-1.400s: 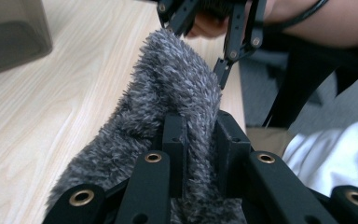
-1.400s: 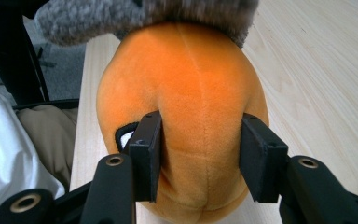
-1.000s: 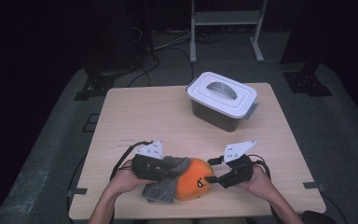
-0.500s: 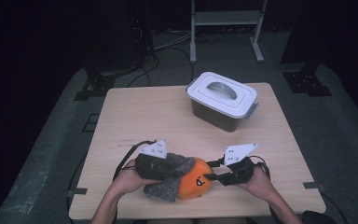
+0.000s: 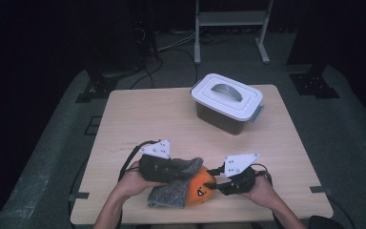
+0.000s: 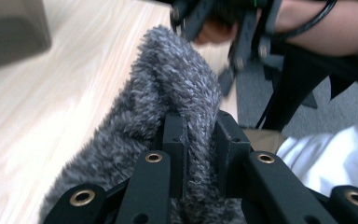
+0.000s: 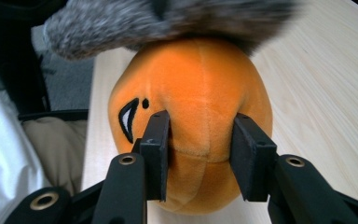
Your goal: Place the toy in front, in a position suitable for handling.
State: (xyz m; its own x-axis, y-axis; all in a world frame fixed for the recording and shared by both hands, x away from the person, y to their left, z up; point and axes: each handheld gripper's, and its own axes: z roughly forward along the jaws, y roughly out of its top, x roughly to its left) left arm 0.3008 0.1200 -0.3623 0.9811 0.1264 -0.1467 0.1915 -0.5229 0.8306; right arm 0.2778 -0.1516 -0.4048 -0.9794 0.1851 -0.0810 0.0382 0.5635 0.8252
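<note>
1. My left gripper point(image 5: 183, 171) has its jaws pinched tight on a fold of the fuzzy grey fleece cloth point(image 6: 168, 112); in the left gripper view the pile bulges up between my two black pads.
2. My right gripper point(image 7: 200, 154) has just been closing its jaws, and they now press on the round orange plush toy with a stitched black face point(image 7: 191, 107), one pad on each side of its lower seam.
3. The orange plush sits on the pale wooden table point(image 5: 147, 114) near its front edge, between my two hands, with the grey cloth draped over its top and left side.
4. A dark plastic box with a white handled lid point(image 5: 226, 102) stands well apart, at the table's far right.
</note>
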